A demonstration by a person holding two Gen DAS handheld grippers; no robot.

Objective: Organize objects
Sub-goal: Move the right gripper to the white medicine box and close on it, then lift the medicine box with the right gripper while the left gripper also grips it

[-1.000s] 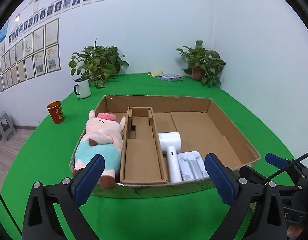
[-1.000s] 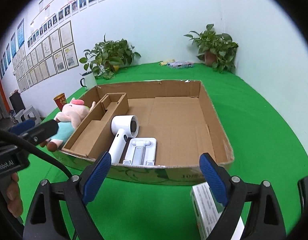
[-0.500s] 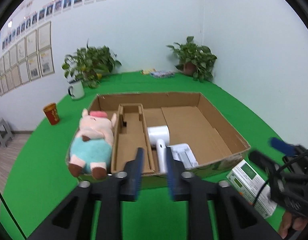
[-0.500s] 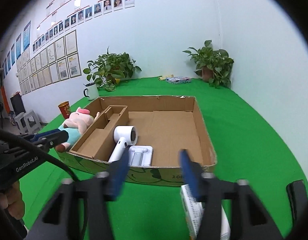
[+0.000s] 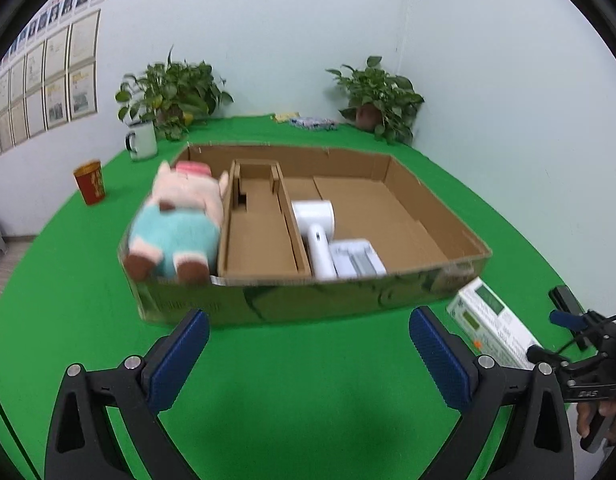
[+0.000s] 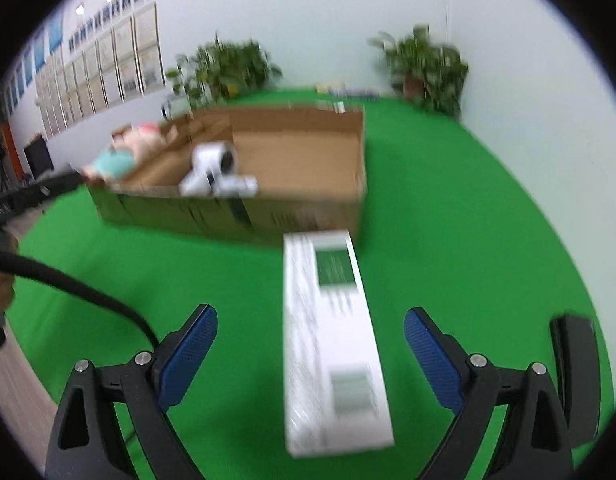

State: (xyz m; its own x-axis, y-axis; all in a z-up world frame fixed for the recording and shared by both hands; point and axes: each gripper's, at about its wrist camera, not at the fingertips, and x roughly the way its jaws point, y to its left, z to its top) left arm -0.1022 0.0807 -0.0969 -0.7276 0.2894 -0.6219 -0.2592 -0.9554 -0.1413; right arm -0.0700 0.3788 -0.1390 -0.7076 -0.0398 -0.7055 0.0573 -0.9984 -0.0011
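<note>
A shallow cardboard box [image 5: 292, 304] [image 6: 308, 212] sits on the green table. It holds a pink and teal plush pig [image 5: 176, 224] at its left, a cardboard insert [image 5: 260, 228], a white hair dryer [image 5: 315, 228] [image 6: 208, 164] and a white tray [image 5: 357, 258]. A long white carton with green labels [image 6: 331, 336] [image 5: 491, 328] lies on the table in front of the box's right corner. My right gripper [image 6: 309, 354] is open, its fingers either side of the carton and above it. My left gripper [image 5: 308, 360] is open and empty in front of the box.
A red cup [image 5: 90, 186] and a white mug [image 5: 142, 144] stand left of the box. Two potted plants [image 5: 172, 96] [image 5: 381, 98] and small packets [image 5: 311, 122] are at the back. A black object [image 6: 575, 376] lies right of the carton.
Both grippers closed and then opened wide again. Both pulled back from the box. The right gripper swung right and down over the white carton.
</note>
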